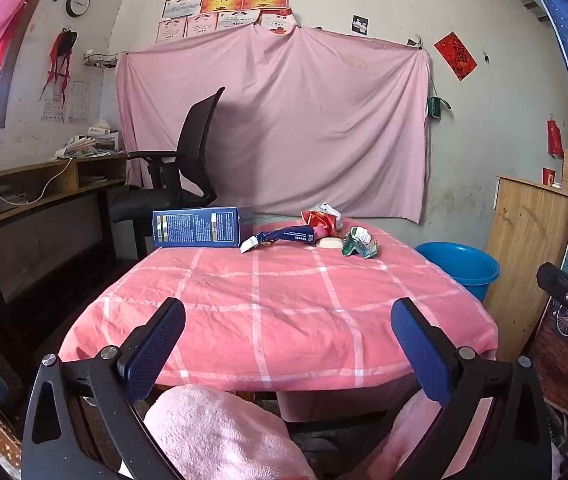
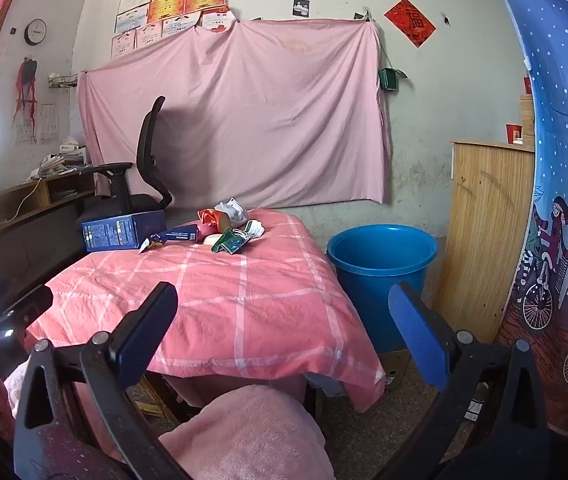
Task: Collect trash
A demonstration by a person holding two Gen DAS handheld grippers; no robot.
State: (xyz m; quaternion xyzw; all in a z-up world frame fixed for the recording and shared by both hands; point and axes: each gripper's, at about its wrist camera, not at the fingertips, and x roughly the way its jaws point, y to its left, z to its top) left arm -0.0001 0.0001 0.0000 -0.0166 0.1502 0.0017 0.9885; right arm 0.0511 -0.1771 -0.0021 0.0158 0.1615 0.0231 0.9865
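Nearest the cameras, the person's knees in fluffy pink fabric (image 1: 220, 432) showed below both tools. The left gripper (image 1: 288, 320) stood with its jaws spread wide and nothing between them, hanging over the near edge of the table (image 1: 284, 320), which was covered by a pink checked cloth. The right gripper (image 2: 284, 304) was likewise wide open and empty, held off the table's near right corner. Neither touched anything.

The trash lay at the far end of the table: a blue box (image 1: 202, 227) on its side at the far left corner, just beside it a blue wrapper (image 1: 284, 237), then a red wrapper (image 1: 318, 220) with a crumpled white bag (image 2: 233, 210) behind it, a pale flat piece (image 1: 331, 243), and a green wrapper (image 1: 358, 243) at the right of the pile.

A blue bucket (image 2: 382, 260) stood on the floor right of the table, near a wooden cabinet (image 2: 488, 232). Behind the table were a black office chair (image 1: 188, 152) and a pink sheet (image 1: 284, 120) hung on the wall.
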